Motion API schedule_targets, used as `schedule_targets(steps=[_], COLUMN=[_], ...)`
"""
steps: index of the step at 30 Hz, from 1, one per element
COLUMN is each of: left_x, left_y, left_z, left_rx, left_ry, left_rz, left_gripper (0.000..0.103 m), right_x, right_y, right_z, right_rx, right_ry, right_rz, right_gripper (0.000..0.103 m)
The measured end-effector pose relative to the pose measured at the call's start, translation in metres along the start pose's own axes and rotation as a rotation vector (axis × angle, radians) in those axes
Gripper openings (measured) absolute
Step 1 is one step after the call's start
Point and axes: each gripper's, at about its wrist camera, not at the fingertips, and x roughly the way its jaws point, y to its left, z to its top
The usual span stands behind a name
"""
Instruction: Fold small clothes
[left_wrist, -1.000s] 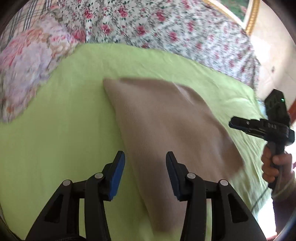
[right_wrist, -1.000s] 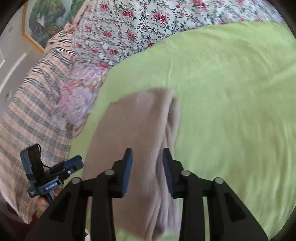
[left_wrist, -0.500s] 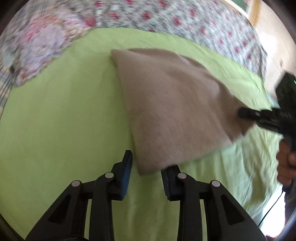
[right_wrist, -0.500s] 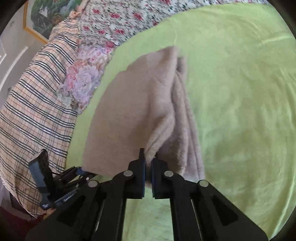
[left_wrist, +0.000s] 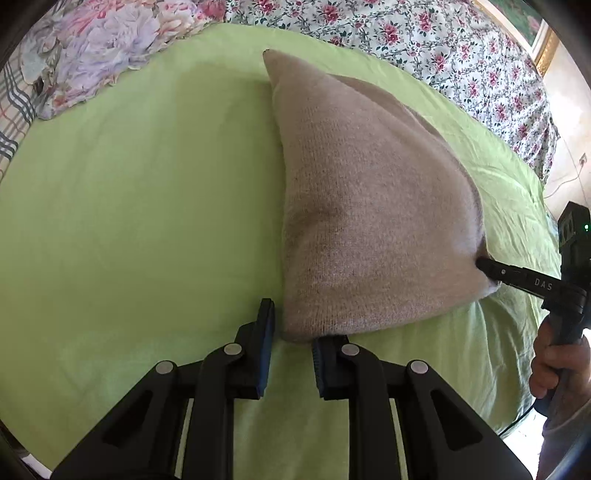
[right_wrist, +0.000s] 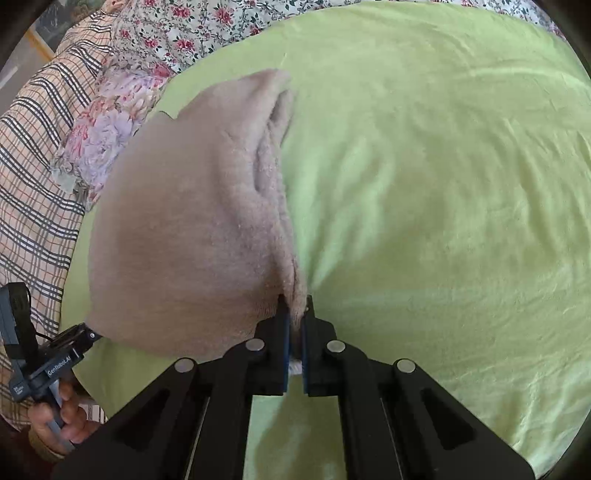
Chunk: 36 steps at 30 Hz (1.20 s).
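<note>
Item: beige knit garment, already folded at least once, lying on green sheet approx. mid-bed, near end lifted.

R gripper: pads closed tight on garment's near corner, where several layers bunch; fabric visibly pinched between fingers. Grip taken at the stacked edge, prob. so all layers travel together.

L gripper: fingers apart, straddling the opposite near corner; cloth edge sits against the right pad, not pinched in own view. In R wrist view the L tool meets that corner, but contact is too small to confirm a grip.

Judgement: both near corners being secured so the end can be carried over toward the far end for the next fold. L side needs to close first; lifting on R alone would skew the fold.

Surroundings: floral quilt, plaid blanket at bed margins.
</note>
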Motion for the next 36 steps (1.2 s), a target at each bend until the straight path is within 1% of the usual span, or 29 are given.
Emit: schedule_targets(steps=[2, 3, 4, 5, 7, 9, 10, 11, 13, 14, 15, 17, 20, 21, 23, 24, 25, 26, 27, 28, 30, 32, 33, 34, 36], left_x=[-0.001, -0.002, -0.006, -0.01, -0.02, -0.035, -0.044, -0.049, -0.053, -0.051, -0.049, -0.039, -0.016, -0.007, 0.019, 0.032, 0.047, 0.059, 0.065, 0.066, 0.065, 0.06, 0.055, 0.047, 0.032], left_y=[0.0, 0.002, 0.002, 0.005, 0.012, 0.016, 0.018, 0.019, 0.015, 0.012, 0.009, 0.003, -0.004, -0.004, 0.0, 0.006, 0.009, 0.012, 0.014, 0.014, 0.011, 0.007, 0.003, 0.002, 0.002], left_z=[0.001, 0.0, -0.002, -0.004, -0.008, -0.006, -0.001, 0.007, 0.03, 0.046, 0.058, 0.091, 0.128, 0.138, 0.155, 0.159, 0.162, 0.162, 0.161, 0.161, 0.163, 0.163, 0.16, 0.157, 0.141], left_rx=[0.026, 0.044, 0.056, 0.065, 0.072, 0.079, 0.083, 0.083, 0.084, 0.086, 0.081, 0.072, 0.073, 0.066, 0.045, 0.031, 0.019, 0.009, 0.008, 0.01, 0.015, 0.029, 0.039, 0.048, 0.065], left_ry=[0.013, 0.019, 0.021, 0.03, 0.056, 0.054, 0.04, 0.023, -0.014, -0.041, -0.06, -0.096, -0.103, -0.096, -0.056, -0.022, 0.016, 0.028, 0.028, 0.022, 0.023, 0.01, 0.0, -0.012, -0.024], left_rz=[-0.017, -0.027, -0.044, -0.071, -0.102, -0.142, -0.164, -0.177, -0.205, -0.224, -0.237, -0.293, -0.317, -0.318, -0.276, -0.261, -0.258, -0.253, -0.261, -0.267, -0.252, -0.234, -0.229, -0.237, -0.277], left_gripper=[0.018, 0.018, 0.018, 0.018, 0.017, 0.017, 0.017, 0.017, 0.017, 0.017, 0.017, 0.017, 0.018, 0.018, 0.016, 0.014, 0.013, 0.006, 0.006, 0.005, 0.005, 0.006, 0.004, 0.004, 0.004], right_x=[-0.001, -0.002, -0.005, -0.007, -0.021, -0.041, -0.05, -0.059, -0.063, -0.061, -0.055, -0.039, -0.006, 0.0, 0.022, 0.037, 0.046, 0.056, 0.06, 0.061, 0.06, 0.055, 0.051, 0.046, 0.027], right_y=[0.001, 0.0, -0.003, -0.006, -0.016, -0.02, -0.019, -0.018, -0.012, -0.002, 0.006, 0.023, 0.044, 0.045, 0.043, 0.038, 0.031, 0.022, 0.017, 0.015, 0.012, 0.013, 0.015, 0.016, 0.02], right_z=[0.0, -0.002, -0.001, 0.001, 0.005, 0.01, 0.015, 0.021, 0.037, 0.047, 0.056, 0.072, 0.097, 0.101, 0.11, 0.114, 0.116, 0.118, 0.12, 0.124, 0.126, 0.125, 0.123, 0.124, 0.114], right_rx=[-0.013, -0.006, 0.007, 0.015, 0.045, 0.061, 0.056, 0.049, 0.041, 0.03, 0.021, 0.003, -0.017, -0.024, -0.042, -0.052, -0.051, -0.042, -0.035, -0.024, -0.007, -0.005, -0.005, -0.01, -0.027], right_ry=[0.005, 0.002, -0.001, -0.005, -0.021, -0.07, -0.101, -0.135, -0.178, -0.195, -0.196, -0.192, -0.148, -0.134, -0.098, -0.064, -0.047, -0.037, -0.039, -0.041, -0.036, -0.043, -0.052, -0.06, -0.087], right_rz=[-0.014, -0.023, -0.029, -0.022, 0.004, 0.01, 0.011, 0.036, 0.097, 0.137, 0.164, 0.203, 0.235, 0.235, 0.179, 0.14, 0.119, 0.105, 0.113, 0.122, 0.128, 0.125, 0.129, 0.134, 0.14], right_gripper=[0.006, 0.014, 0.027, 0.03, 0.032, 0.033, 0.033, 0.033, 0.033, 0.033, 0.033, 0.033, 0.033, 0.033, 0.033, 0.03, 0.026, 0.022, 0.016, 0.012, 0.008, 0.007, 0.007, 0.011, 0.012])
